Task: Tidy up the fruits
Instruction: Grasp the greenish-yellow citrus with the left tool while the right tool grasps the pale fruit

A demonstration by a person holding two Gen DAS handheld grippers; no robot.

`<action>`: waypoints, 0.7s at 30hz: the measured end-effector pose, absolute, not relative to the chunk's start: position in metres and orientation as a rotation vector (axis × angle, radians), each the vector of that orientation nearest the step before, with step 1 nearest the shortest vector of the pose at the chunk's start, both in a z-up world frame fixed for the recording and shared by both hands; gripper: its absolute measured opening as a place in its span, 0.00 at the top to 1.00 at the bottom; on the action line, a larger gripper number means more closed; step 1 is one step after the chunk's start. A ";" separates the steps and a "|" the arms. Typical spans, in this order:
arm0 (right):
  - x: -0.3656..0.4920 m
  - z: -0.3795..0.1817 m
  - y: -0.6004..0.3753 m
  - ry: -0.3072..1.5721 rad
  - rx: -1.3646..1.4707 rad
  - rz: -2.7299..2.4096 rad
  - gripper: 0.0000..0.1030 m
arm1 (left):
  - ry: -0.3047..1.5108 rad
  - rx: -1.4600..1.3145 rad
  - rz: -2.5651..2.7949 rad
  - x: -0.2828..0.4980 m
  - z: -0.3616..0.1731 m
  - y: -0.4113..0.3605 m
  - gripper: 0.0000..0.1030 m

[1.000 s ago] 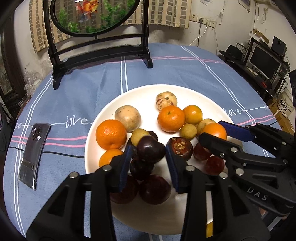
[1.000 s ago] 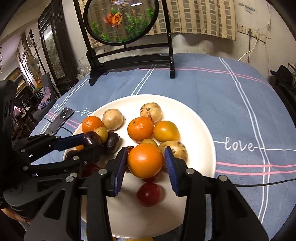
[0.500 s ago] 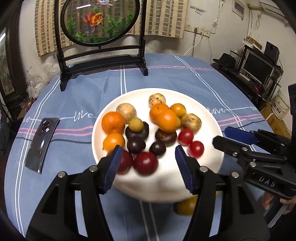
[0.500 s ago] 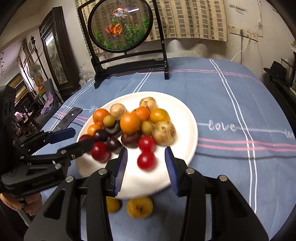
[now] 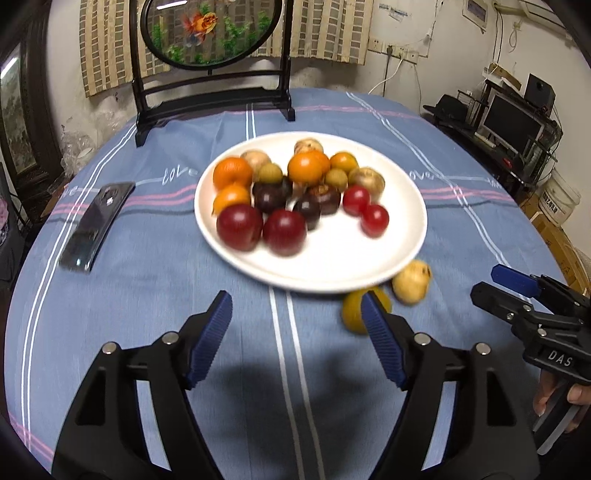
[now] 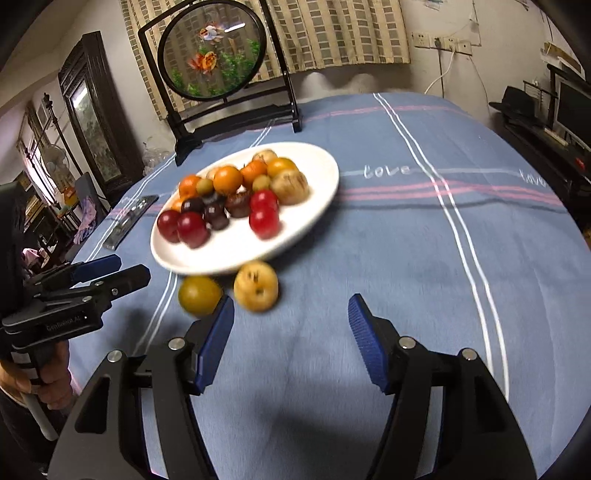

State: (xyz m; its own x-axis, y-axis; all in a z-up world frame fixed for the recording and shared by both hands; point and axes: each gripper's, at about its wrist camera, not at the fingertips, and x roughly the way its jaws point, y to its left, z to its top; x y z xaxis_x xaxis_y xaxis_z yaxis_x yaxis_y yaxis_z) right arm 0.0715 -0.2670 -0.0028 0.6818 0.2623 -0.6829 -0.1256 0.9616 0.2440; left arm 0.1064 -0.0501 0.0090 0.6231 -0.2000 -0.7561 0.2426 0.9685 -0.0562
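A white plate [image 5: 332,266] [image 6: 314,206] holds several fruits: oranges [image 5: 232,171], dark plums [image 5: 269,197], red plums [image 5: 240,227] and pale round fruits [image 5: 367,181]. On the cloth just in front of the plate lie a yellow fruit [image 5: 352,308] [image 6: 199,295] and a pale yellow fruit [image 5: 412,282] [image 6: 256,284]. My left gripper [image 5: 297,336] hovers over bare cloth near the plate, its jaws opening with nothing between them. My right gripper [image 6: 291,339] is also opening and empty, with the yellow fruit beside its left finger.
A dark phone [image 5: 96,227] lies on the blue striped tablecloth left of the plate. A black stand with a round goldfish panel [image 5: 210,33] occupies the far side. The table edge curves away at right, with shelves and a monitor [image 5: 511,122] beyond.
Both grippers let go of their fruit, a dark plum and an orange, and pulled back from the plate toward the near edge, jaws widening. Two loose fruits on the cloth came into view.
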 end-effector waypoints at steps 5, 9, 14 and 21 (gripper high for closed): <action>0.056 -0.014 -0.268 0.817 0.197 0.229 0.37 | 0.893 0.071 -0.262 0.093 -0.003 -0.052 0.28; 0.050 -0.019 -0.268 0.830 0.200 0.233 0.37 | 0.910 0.090 -0.283 0.085 -0.010 -0.058 0.28; 0.048 -0.022 -0.272 0.835 0.206 0.232 0.37 | 0.931 0.107 -0.303 0.086 -0.018 -0.069 0.28; 0.051 -0.025 -0.275 0.842 0.217 0.246 0.37 | 0.962 0.107 -0.308 0.094 -0.028 -0.080 0.28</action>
State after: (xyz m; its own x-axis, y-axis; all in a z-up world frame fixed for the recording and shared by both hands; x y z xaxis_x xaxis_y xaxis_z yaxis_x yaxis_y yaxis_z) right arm 0.0509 -0.2751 -0.0255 0.6404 0.2993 -0.7073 -0.1283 0.9497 0.2857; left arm 0.0939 -0.0805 -0.0280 0.5323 -0.2108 -0.8199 0.3050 0.9512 -0.0465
